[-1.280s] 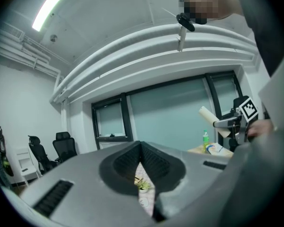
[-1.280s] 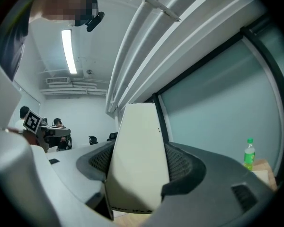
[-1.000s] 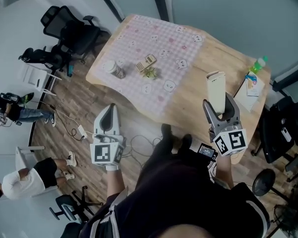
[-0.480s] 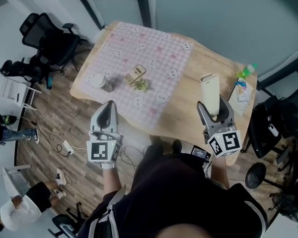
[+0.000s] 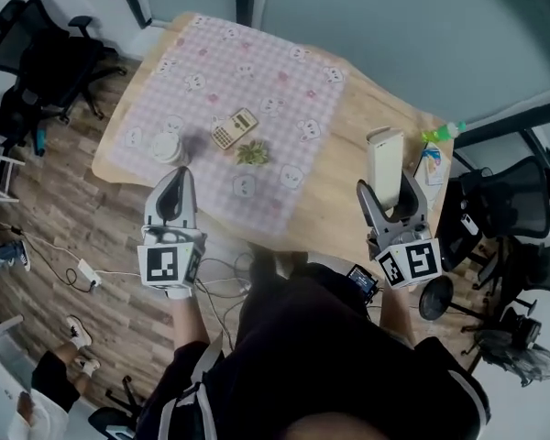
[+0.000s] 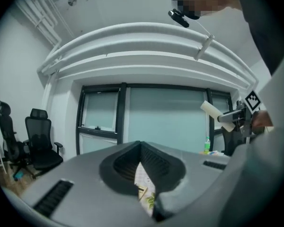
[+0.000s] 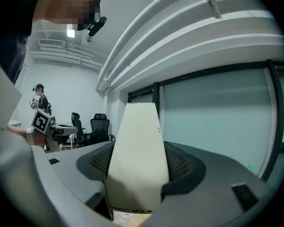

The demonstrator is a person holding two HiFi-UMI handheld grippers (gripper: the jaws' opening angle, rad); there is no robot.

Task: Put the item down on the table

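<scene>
A tall cream carton [image 5: 383, 157] stands upright between the jaws of my right gripper [image 5: 385, 187], which is shut on its lower half over the table's near right edge. In the right gripper view the carton [image 7: 137, 160] fills the middle and both pads [image 7: 182, 167] press its sides. My left gripper [image 5: 176, 180] is shut and holds nothing; it hovers by the near left edge of the wooden table [image 5: 344, 168]. From the left gripper view the closed jaws show only a sliver of tablecloth, and the right gripper [image 6: 233, 119] with the carton [image 6: 216, 114] is at the far right.
A pink checked cloth [image 5: 257, 71] covers the table's left part and carries a calculator [image 5: 234, 128], a small green plant [image 5: 252, 152] and a white jar [image 5: 167, 145]. A green bottle [image 5: 443, 132] and a small packet [image 5: 431, 165] sit at the right end. Office chairs [image 5: 37, 58] and floor cables [image 5: 87, 269] surround it.
Both grippers have come closer to the table, the left one now at its near edge. The right gripper still holds the carton upright.
</scene>
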